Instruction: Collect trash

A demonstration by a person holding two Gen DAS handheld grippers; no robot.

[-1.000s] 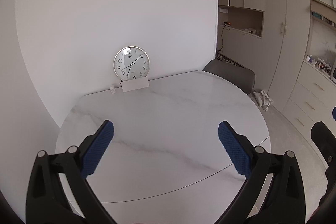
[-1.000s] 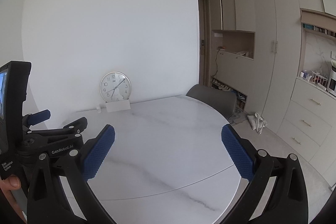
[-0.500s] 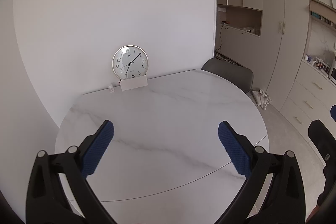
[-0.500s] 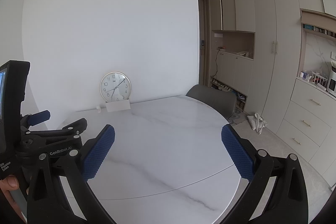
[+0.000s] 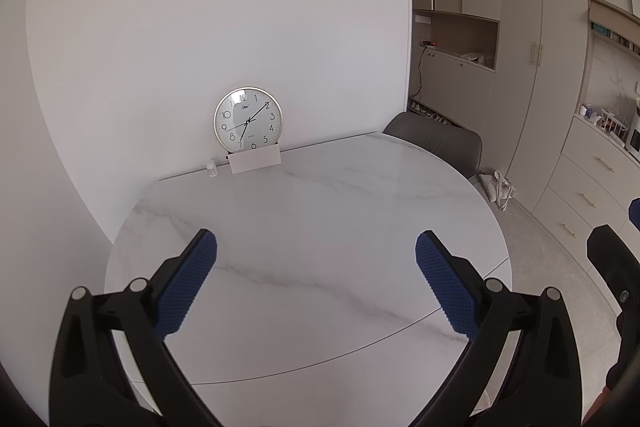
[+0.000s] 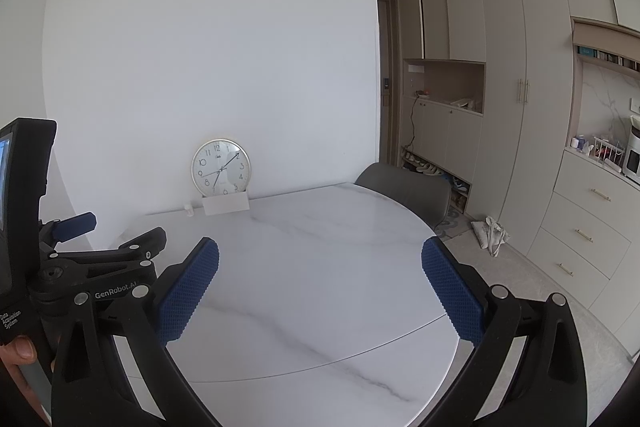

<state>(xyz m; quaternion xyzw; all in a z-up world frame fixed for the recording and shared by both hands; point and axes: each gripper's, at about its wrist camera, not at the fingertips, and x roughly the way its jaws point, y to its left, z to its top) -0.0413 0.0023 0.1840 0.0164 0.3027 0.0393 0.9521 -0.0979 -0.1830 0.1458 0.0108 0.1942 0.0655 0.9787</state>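
My left gripper (image 5: 316,267) is open and empty, held above the near part of a round white marble table (image 5: 320,211). My right gripper (image 6: 320,271) is open and empty above the same table (image 6: 320,267). The left gripper's body shows at the left of the right wrist view (image 6: 96,267). A small white bottle (image 5: 212,169) and a white folded card (image 5: 255,162) stand at the table's far edge by the wall. No trash shows on the table in either view.
A round wall clock (image 5: 248,119) leans on the wall behind the card. A grey chair (image 5: 436,143) stands at the table's far right. A white bag (image 5: 500,185) lies on the floor by beige cabinets (image 5: 520,87). Drawers (image 6: 588,235) line the right side.
The left wrist view has shifted slightly; the clock sits a little higher and left. Both grippers stay open and empty.
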